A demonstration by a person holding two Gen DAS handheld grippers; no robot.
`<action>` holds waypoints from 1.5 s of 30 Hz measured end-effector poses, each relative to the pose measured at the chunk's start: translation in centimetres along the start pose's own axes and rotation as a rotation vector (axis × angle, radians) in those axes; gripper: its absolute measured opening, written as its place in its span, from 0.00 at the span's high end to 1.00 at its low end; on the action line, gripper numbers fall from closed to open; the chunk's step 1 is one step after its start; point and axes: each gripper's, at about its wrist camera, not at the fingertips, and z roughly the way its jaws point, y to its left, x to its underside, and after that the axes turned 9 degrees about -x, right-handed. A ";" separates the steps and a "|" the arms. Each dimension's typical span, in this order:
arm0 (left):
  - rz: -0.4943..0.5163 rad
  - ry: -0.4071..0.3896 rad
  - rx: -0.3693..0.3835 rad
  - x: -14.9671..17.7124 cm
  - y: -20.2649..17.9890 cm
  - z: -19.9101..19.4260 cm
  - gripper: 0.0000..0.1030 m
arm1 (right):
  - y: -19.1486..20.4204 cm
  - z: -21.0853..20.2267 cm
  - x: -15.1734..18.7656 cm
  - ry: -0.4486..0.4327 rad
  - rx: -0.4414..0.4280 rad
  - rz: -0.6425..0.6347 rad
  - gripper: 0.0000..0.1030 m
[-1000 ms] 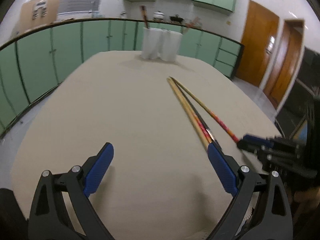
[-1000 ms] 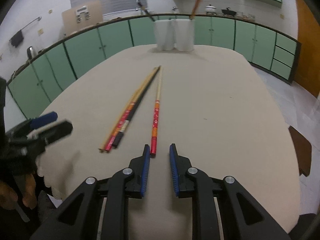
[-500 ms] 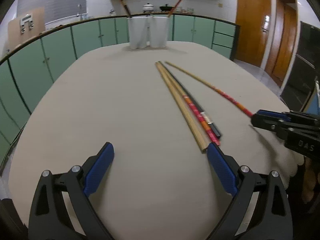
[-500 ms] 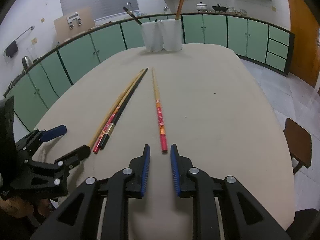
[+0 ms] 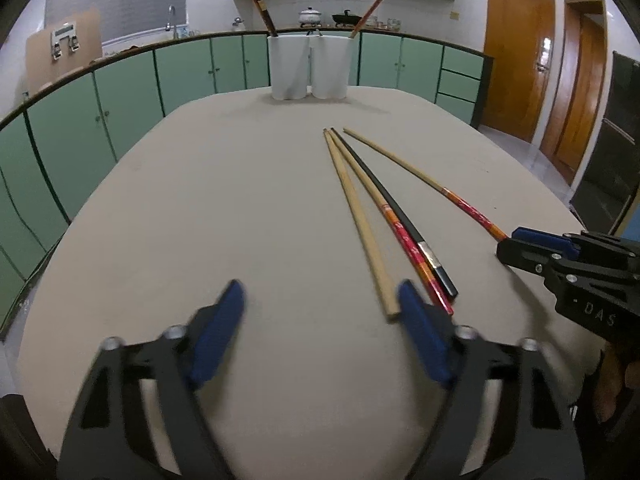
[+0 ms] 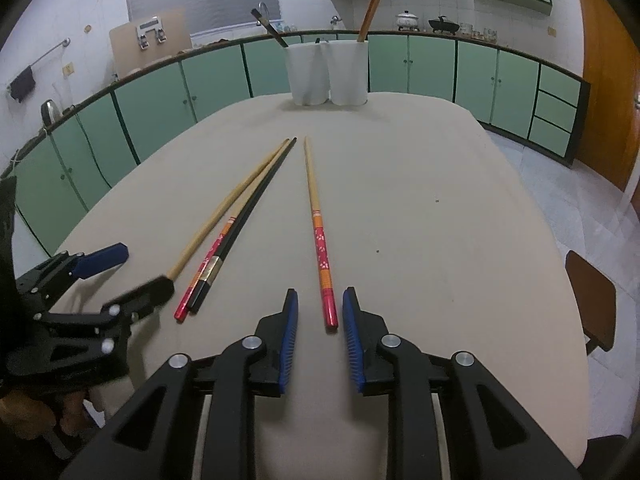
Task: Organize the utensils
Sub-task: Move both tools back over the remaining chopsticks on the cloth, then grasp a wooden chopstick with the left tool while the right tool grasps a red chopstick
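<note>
Left wrist view: the left gripper (image 5: 320,312) sits low over a beige table (image 5: 224,208) with its blue pads apart. Its jaws have just been closing in, and their outlines are blurred, yet nothing lies between them but bare tabletop. The right-hand pad (image 5: 420,336) is just beside the near ends of three chopsticks that lie together, fanning slightly: a plain wooden one (image 5: 360,224), a red-patterned one (image 5: 404,240) and a black one (image 5: 396,216) with a silver band. Whether the pad touches the wooden one cannot be told.

A fourth chopstick (image 6: 320,232), wooden with an orange and red flowered handle, lies apart from the three, to their right. In the right wrist view its red end reaches in between the pads of the right gripper (image 6: 320,330). The jaws of that gripper stand narrow but unclenched; a small gap shows on each side of the stick, so it is not gripped.

At the far edge of the table stand two white holders (image 6: 328,76) side by side, touching or nearly so. The left one has a dark stick leaning out of it, the right one a light brown stick. Green cabinets (image 5: 128,84) run along the wall behind.
</note>
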 end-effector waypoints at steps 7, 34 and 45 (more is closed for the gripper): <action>-0.078 -0.023 -0.040 0.3 1.3 -0.3 0.93 | 0.3 -0.5 0.6 -0.043 0.102 0.059 0.94; -0.104 0.056 0.007 -2.0 3.4 -2.2 0.94 | 1.1 -4.1 -0.2 -0.067 0.047 0.070 0.94; -0.092 -0.014 0.024 -6.1 4.1 -7.7 0.94 | 2.4 -9.5 -4.2 -0.160 0.006 0.032 0.94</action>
